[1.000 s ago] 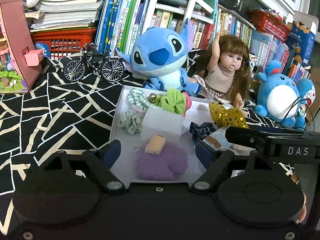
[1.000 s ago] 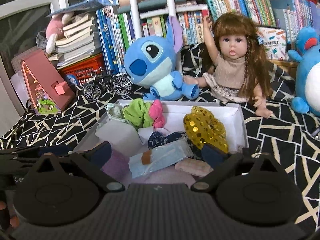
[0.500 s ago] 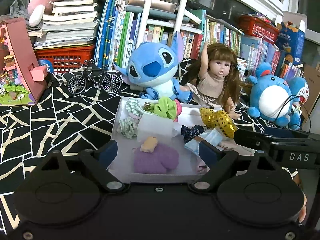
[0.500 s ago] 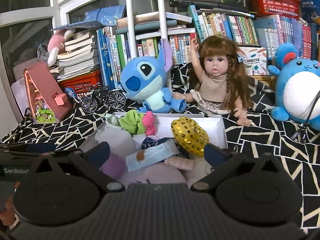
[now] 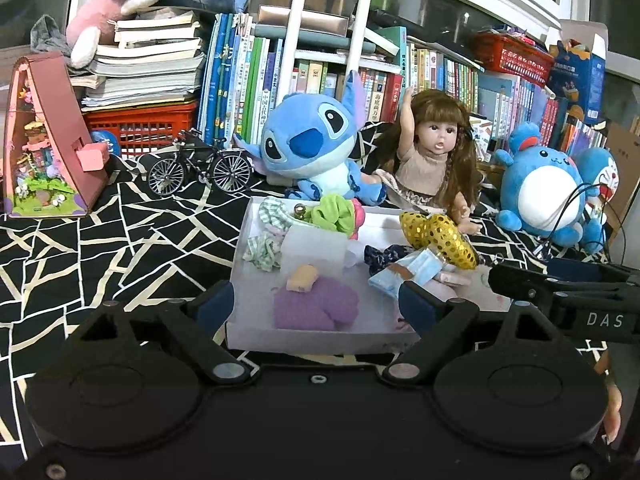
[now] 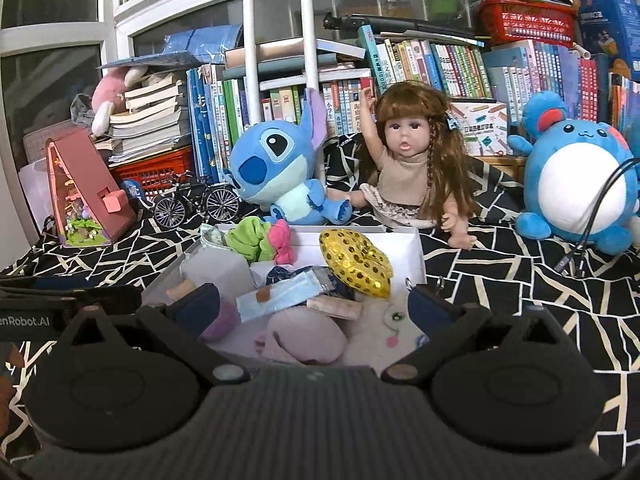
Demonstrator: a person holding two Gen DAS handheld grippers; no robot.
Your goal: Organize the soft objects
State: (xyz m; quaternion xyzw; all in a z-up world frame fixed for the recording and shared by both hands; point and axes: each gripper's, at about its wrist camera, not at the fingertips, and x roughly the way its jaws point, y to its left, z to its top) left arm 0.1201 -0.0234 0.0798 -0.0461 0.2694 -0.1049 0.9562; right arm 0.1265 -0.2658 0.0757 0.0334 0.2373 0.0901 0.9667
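Nearest the viewer, the left hand-held gripper (image 5: pixel 314 306) is released, its jaws spread wide with nothing between the pads. The right hand-held gripper (image 6: pixel 314 308) is likewise released and empty. Both hover at the near edge of a shallow white tray (image 5: pixel 320 338) on a surface under a black cloth with white lines (image 5: pixel 120 240).

Just beyond the left fingertips, inside the tray, lies a purple fluffy piece (image 5: pixel 316 304) with a small tan item (image 5: pixel 303 278) on top. To its right a blue face mask (image 5: pixel 404 274) rests partly on a dark scrunchie, touching a gold sequined heart (image 5: pixel 440 240). Before the right hand-held gripper lies a pale pink soft item (image 6: pixel 304 338). Farther back sit green (image 5: pixel 334 216) and checked scrunchies.

The risk, as I judge it: the items overlap, so a closing grip may snag two at once or drag the light tray.

Behind the tray sit a blue plush (image 5: pixel 312 148), a doll (image 5: pixel 434 160) and shelves of books.
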